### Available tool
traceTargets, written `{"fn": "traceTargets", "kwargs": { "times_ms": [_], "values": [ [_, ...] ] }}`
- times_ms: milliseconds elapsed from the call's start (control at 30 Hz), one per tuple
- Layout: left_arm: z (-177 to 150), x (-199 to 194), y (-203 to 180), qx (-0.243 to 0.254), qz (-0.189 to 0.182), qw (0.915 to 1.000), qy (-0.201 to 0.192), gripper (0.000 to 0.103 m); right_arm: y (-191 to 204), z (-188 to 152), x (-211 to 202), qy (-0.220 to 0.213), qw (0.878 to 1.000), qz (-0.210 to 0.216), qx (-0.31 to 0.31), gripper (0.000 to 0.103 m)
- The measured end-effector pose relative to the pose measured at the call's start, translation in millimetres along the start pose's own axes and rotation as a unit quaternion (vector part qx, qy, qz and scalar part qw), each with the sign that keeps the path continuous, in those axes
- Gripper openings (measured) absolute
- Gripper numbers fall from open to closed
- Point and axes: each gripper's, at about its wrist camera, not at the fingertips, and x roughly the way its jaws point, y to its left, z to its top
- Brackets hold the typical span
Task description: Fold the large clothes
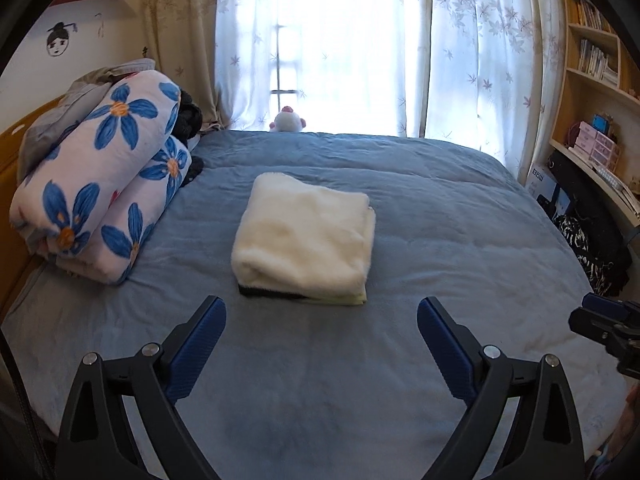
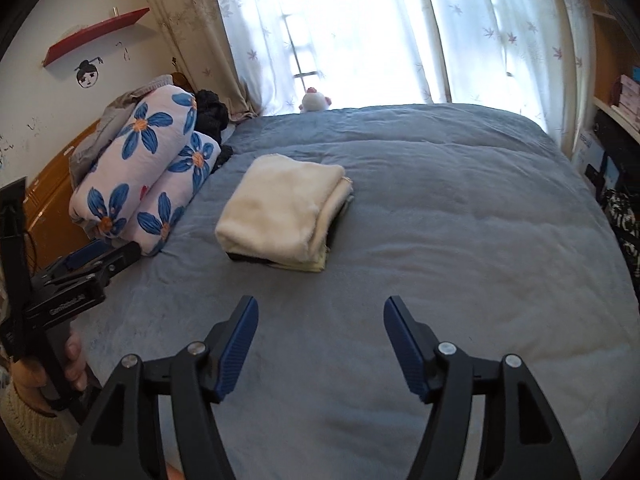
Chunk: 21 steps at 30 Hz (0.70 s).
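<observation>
- The folded cream fleece garment (image 1: 306, 236) lies as a neat squared stack in the middle of the bed (image 1: 440, 240), on the blue-grey cover, with a dark layer showing at its near bottom edge.
- The left tool (image 1: 322, 322) hangs over the cover short of the stack, jaws spread wide, nothing between them.
- The right tool (image 2: 320, 322) is likewise released and empty.
- A rolled blue-flowered blanket (image 1: 100, 184) sits left of the stack, apart from it.
- A small plush toy (image 1: 287, 120) is at the far edge by the curtains (image 1: 472, 40).
</observation>
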Motion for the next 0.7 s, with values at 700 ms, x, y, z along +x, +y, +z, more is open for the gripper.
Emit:
{"fn": "traceTargets", "kwargs": {
  "times_ms": [700],
  "values": [
    [-192,-4,-97,-0.007,-0.033,0.9965,0.077,0.097,-27,-179,-11,-0.022,0.994,-0.094,0.059,0.066]
  ]
}}
